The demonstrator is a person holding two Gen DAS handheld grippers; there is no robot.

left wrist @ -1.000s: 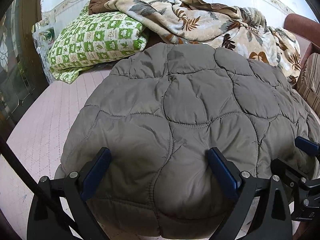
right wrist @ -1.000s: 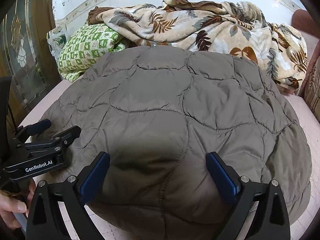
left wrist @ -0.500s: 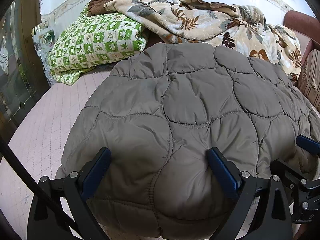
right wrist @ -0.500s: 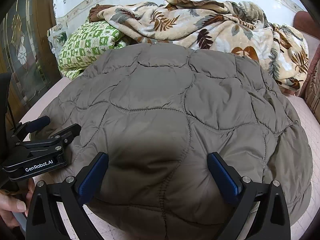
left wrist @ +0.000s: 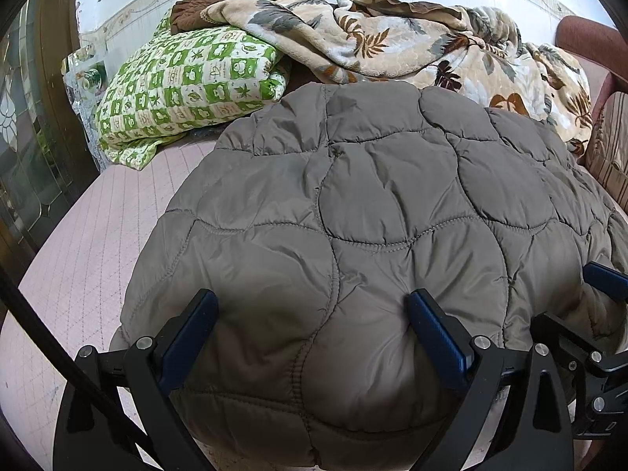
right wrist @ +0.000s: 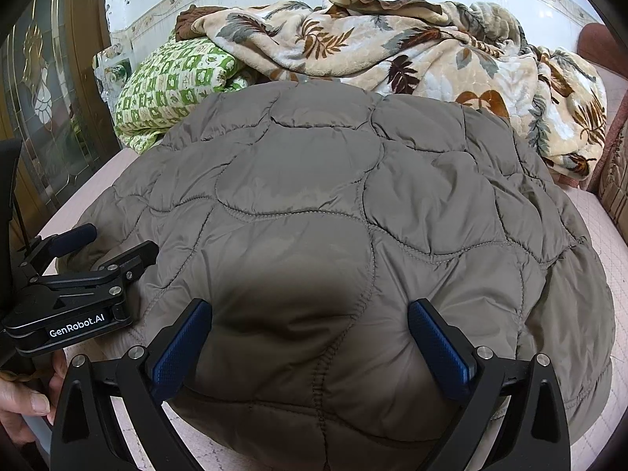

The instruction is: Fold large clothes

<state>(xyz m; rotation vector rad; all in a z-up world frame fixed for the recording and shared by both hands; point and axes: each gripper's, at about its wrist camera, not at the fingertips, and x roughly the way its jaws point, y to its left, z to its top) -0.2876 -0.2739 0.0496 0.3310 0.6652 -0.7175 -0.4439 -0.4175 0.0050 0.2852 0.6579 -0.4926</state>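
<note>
Evidently held both left gripper [left wrist: 312, 337] and right gripper [right wrist: 310, 337] side by side over the near edge of the grey quilted jacket [left wrist: 392, 204] spread on the bed [left wrist: 98, 243], jaws wide, probably pressing the padding flat.

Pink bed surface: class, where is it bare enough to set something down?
Bare pink bed surface lies left of the quilted jacket, below the green checked quilt; a narrower strip lies right. The back is crowded by the leaf-print blanket.
</note>
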